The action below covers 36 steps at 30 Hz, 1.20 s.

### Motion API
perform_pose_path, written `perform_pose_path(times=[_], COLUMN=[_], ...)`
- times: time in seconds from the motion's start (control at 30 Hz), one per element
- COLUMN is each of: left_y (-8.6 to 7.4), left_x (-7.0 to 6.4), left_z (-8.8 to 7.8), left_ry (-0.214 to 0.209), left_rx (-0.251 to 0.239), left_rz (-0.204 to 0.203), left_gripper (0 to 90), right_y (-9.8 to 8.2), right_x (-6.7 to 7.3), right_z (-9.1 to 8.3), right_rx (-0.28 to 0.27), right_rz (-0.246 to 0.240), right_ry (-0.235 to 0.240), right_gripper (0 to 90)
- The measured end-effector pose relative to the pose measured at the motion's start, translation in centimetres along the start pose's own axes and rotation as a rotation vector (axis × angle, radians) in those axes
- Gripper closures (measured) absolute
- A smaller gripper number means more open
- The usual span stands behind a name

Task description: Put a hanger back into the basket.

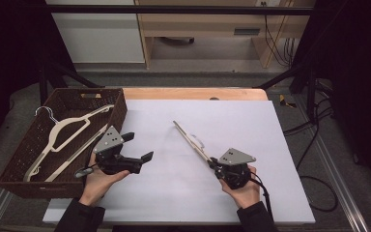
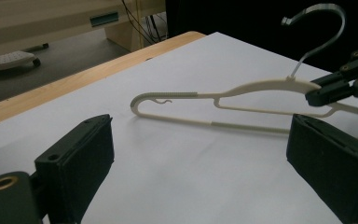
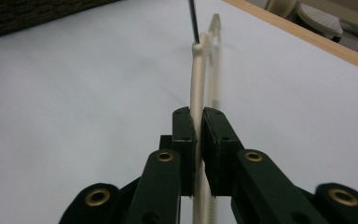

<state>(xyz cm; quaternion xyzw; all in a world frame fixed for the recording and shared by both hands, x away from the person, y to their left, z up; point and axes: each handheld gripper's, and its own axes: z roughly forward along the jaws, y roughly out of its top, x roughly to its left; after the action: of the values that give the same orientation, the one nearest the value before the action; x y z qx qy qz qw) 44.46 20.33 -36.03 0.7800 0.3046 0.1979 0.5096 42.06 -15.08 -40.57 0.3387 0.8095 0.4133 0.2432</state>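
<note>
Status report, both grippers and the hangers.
Left gripper open, empty. Right gripper shut on cream hanger over white sheet. Another hanger in basket.

Quick tally: 2 cream hangers total — 1 clamped upright over the white sheet [image 1: 188, 140], 1 lying in the basket [image 1: 65, 133]. 1 brown woven basket [image 1: 24, 159], sitting at the bench's left edge. 1 white sheet [image 1: 232, 121] covering the bench [image 1: 193, 93]. 2 sets of tongs: left [image 1: 139, 146], right [image 1: 213, 163].

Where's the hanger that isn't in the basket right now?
In the high view the cream hanger sits right of centre over the white sheet, clamped at one end by the right gripper, well right of the wicker basket.
</note>
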Motion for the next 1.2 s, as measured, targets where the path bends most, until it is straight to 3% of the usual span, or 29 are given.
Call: perform_pose_path(times=[0.07, 0.13, 0.23, 0.3, 0.53, 0.7, 0.93, 1.2], left_y=[0.0, 0.0, 0.0, 0.1, 0.1, -0.2, -0.5, -0.7], left_x=[0.0, -0.1, -0.2, -0.4, -1.8, -3.5, -4.8, -5.4], left_z=[0.0, 0.0, 0.1, 0.1, 1.0, 2.4, 3.4, 3.8], left_ry=[-0.002, -0.005, -0.015, -0.023, -0.078, -0.145, -0.212, -0.268], left_rx=[0.001, 0.000, 0.003, 0.008, 0.037, 0.094, 0.144, 0.203], left_rz=[0.004, 0.006, 0.012, 0.018, 0.061, 0.114, 0.176, 0.220], left_gripper=[7.5, 7.7, 7.8, 8.1, 9.6, 15.0, 27.3, 53.7], right_y=[-0.1, -0.3, -0.3, -0.2, 0.7, 1.4, 2.0, 2.2], right_x=[-0.8, -1.4, -1.6, -1.5, -0.7, 0.6, 2.0, 3.0], right_z=[-0.4, -0.7, -0.8, -0.9, -1.3, -1.2, -1.1, -0.8], right_rx=[-0.005, -0.014, -0.011, -0.008, -0.053, -0.061, -0.058, -0.044], right_rz=[0.027, 0.061, 0.062, 0.068, 0.062, 0.040, 0.000, -0.028], right_ry=[0.006, 0.053, 0.069, 0.092, 0.246, 0.344, 0.435, 0.493], right_gripper=[86.7, 86.9, 87.0, 87.0, 87.0, 87.0, 87.0, 87.0])
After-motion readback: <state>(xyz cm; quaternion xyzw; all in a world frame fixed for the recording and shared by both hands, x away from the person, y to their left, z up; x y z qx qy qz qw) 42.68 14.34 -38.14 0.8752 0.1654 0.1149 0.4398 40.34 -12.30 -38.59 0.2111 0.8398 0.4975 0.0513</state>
